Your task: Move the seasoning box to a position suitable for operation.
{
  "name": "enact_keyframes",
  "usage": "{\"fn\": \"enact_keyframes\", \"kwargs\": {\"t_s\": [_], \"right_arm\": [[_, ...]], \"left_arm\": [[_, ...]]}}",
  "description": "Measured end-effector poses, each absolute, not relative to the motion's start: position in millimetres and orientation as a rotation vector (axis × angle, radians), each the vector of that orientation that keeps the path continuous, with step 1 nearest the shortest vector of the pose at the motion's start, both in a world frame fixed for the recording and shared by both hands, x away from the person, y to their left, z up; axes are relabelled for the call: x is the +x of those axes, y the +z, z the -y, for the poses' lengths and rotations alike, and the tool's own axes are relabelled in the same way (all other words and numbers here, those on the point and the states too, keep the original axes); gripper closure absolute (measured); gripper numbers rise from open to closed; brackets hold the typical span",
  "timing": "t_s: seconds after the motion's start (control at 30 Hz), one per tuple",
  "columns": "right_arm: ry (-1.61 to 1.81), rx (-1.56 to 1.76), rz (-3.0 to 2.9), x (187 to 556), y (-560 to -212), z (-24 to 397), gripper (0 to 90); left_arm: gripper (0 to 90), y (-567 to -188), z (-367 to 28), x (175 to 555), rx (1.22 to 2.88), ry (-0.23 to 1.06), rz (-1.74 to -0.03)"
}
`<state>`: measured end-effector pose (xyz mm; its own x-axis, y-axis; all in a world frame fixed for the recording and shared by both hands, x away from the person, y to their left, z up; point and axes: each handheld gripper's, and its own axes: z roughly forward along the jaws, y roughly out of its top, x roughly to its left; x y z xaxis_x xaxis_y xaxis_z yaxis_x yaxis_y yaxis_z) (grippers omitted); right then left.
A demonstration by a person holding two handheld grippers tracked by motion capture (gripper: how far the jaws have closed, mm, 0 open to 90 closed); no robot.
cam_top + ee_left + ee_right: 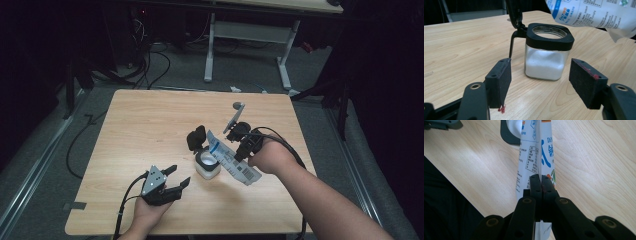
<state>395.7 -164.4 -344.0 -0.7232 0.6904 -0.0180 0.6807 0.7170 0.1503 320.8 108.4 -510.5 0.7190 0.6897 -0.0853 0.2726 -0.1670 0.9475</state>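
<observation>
**bag tipped over the open jar, pour under way**

nearest the camera, the left gripper sits low on the table with its jaws spread wide, holding nothing; the jar stands just beyond them, centred in the gap but not touched.

the jar is a small square glass one with a black collar and a hinged black lid flipped up and back. it stands near the middle of the table and looks roughly half full of white grains. the bag, white with blue print, slants down with its lower end right above the jar mouth. no stream of grains is visible, so i cannot tell whether anything is falling.

by my reading the jar is opened and partly filled; finishing the pour, setting the bag down and closing the lid remain.

the right gripper has its jaws pressed together on the bag, pinching a fold, and carries it above the table.
</observation>
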Motion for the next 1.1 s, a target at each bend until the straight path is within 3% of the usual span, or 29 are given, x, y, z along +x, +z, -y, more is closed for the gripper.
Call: {"fn": "enact_keyframes", "kwargs": {"t_s": [1.1], "right_arm": [[0.156,1.343,-2.758,399,-383,218,90.0]], "left_arm": [[34.9,-512,-111,322,1.751,0.436,-0.765]]}}
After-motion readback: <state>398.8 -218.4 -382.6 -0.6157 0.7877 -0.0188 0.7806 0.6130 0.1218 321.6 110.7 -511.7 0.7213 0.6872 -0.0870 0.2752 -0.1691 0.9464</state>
